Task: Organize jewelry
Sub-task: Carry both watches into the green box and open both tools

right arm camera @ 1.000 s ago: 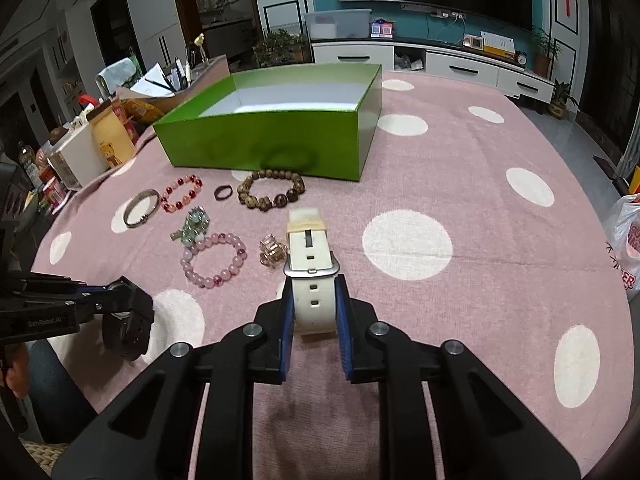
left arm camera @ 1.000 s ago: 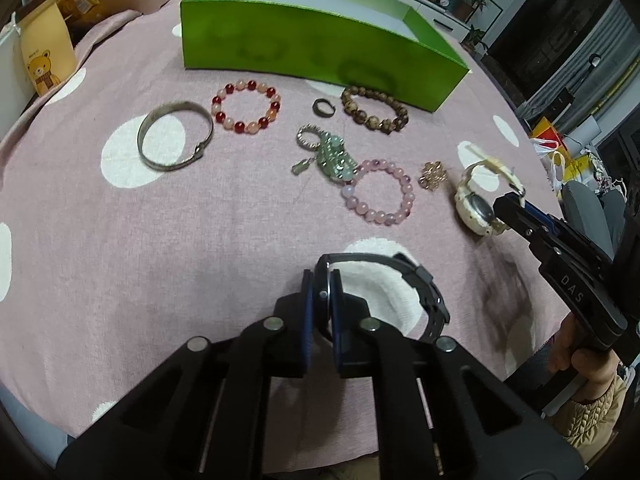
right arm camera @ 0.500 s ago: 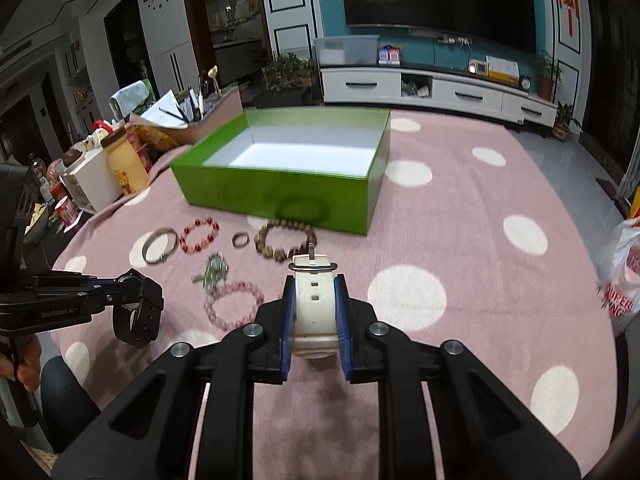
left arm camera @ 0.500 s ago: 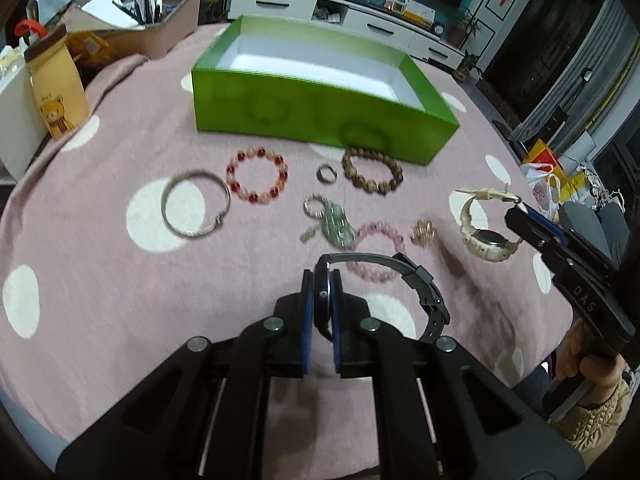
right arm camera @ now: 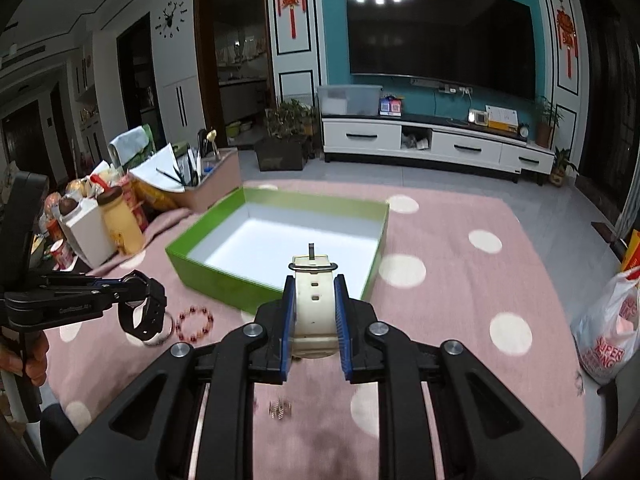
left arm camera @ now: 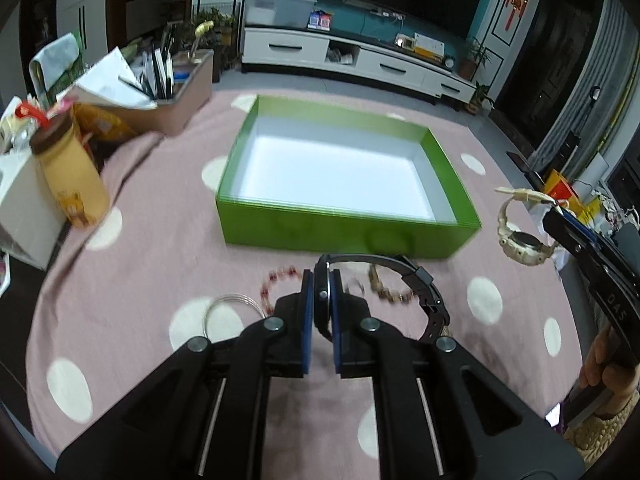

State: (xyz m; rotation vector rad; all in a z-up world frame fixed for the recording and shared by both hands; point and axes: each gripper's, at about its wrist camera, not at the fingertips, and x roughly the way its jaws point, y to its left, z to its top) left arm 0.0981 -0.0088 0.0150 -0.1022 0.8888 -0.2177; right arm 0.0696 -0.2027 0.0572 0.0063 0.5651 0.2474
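Note:
My left gripper [left arm camera: 321, 276] is shut on a black watch [left arm camera: 416, 280] and holds it in the air in front of the green box [left arm camera: 344, 228]. My right gripper [right arm camera: 312, 284] is shut on a cream watch [right arm camera: 312, 308] and holds it above the box's near right corner [right arm camera: 272, 284]. The cream watch also shows at the right of the left wrist view [left arm camera: 520, 240], and the black watch at the left of the right wrist view [right arm camera: 142, 312]. The box is open, with a bare white floor. A red bead bracelet [right arm camera: 195, 321], a silver bangle [left arm camera: 228, 308] and a brown bead bracelet [left arm camera: 390, 294] lie on the pink dotted cloth [left arm camera: 140, 240].
A yellow bottle [left arm camera: 72, 176], a white box [left arm camera: 20, 216] and a tray of papers and pens [left arm camera: 160, 92] stand at the table's left. A small gold ornament [right arm camera: 280, 408] lies under my right gripper. A plastic bag [right arm camera: 612, 328] sits at the right.
Both grippers have risen and tilted up with their watches, moving toward the green box. The jewelry on the cloth has dropped low in both views.

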